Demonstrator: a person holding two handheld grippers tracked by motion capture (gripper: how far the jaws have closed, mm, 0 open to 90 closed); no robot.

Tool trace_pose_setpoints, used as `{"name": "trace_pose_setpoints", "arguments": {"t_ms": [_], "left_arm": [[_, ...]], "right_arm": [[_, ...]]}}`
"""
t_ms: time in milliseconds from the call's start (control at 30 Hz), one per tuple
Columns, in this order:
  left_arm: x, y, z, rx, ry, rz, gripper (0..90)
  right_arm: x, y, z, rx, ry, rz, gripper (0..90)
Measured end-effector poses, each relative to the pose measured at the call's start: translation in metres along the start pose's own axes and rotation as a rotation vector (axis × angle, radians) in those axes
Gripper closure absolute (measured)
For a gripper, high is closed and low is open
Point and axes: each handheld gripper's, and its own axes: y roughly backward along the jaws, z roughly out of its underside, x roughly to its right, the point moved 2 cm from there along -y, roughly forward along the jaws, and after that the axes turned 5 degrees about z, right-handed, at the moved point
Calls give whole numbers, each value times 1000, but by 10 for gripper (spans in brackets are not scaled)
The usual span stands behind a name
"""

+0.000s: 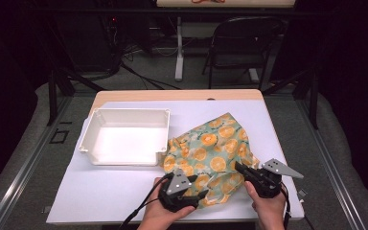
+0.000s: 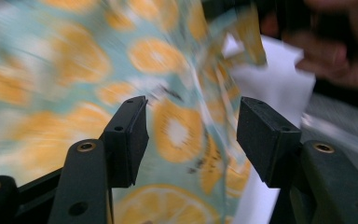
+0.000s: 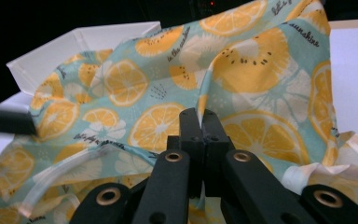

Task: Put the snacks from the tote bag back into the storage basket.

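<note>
Cloth work is at an early stage: the orange-print bag (image 1: pixel 213 153) lies crumpled on the white table cover (image 1: pixel 100 191), just to the right of the white bin (image 1: pixel 124 136), with its left edge touching or overlapping the bin's near right corner. Nothing of it lies flat or folded yet, and the bin is bare inside. The right gripper (image 3: pixel 199 122) has its jaws pressed together on a raised fold of the fabric, pinching it near the bag's right side. The left gripper (image 2: pixel 191 140) has its jaws spread, with printed cloth showing between them but the pads not pressing on it; the left gripper view is blurred, so whether the fabric brushes a pad is hard to say. Judging by this, one hold is made and the second is not. Smoothing, folding or moving the bag to the bin all appear to remain.
</note>
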Motion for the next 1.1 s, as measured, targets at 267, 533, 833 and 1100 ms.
{"name": "trace_pose_setpoints", "arguments": {"t_ms": [267, 533, 833, 1100], "left_arm": [[-18, -9, 1, -56, 31, -70, 889], [-33, 5, -15, -3, 63, -61, 899], [-45, 18, -26, 49, 81, -62, 899], [-56, 21, -31, 70, 103, -76, 898]], "right_arm": [[5, 10, -3, 25, -8, -9, 864], [-7, 36, -11, 127, 39, -12, 299], [-20, 32, 8, -9, 178, 47, 233], [-12, 19, 9, -51, 206, 45, 889]]}}
